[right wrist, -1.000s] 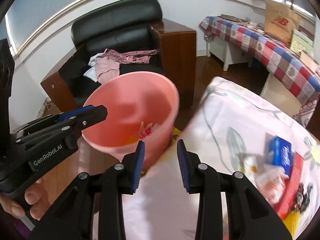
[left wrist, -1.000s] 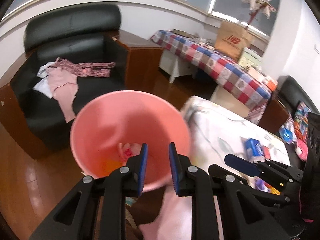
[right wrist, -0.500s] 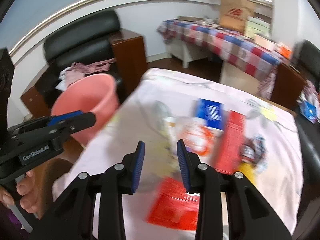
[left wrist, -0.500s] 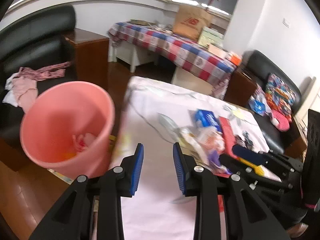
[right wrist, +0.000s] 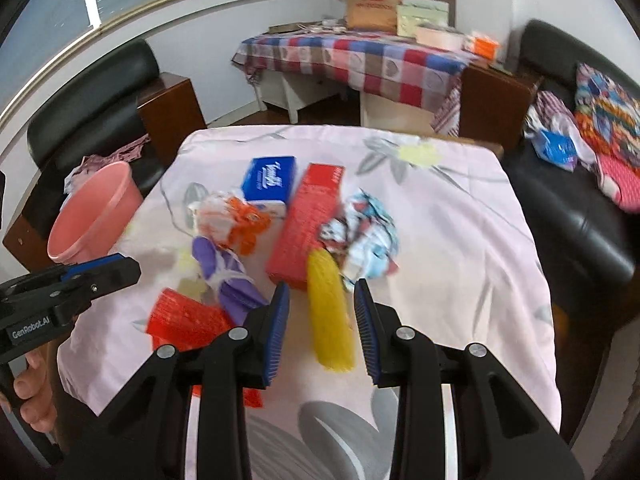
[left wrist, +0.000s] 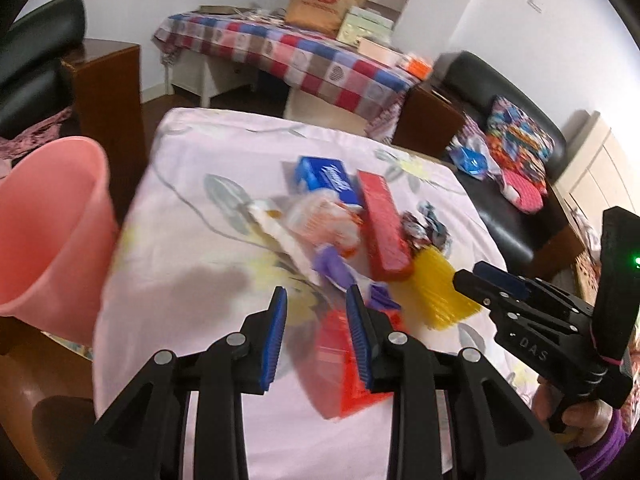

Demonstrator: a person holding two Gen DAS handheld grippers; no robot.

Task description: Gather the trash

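Both tools are empty with jaws apart: the right tool (right wrist: 320, 320) hovers over the yellow wrapper (right wrist: 330, 316), the left tool (left wrist: 316, 332) beside the near red packet (left wrist: 348, 364). Farther on the counter (right wrist: 460, 216) lie a red box (right wrist: 308, 220) and blue pack (right wrist: 270, 180). Next, likely closing on a piece and carrying it left to the pink bin (right wrist: 94, 216).

Both wrist views overlook shared cluttered table (left wrist: 192, 216) (right wrist: 460, 208).
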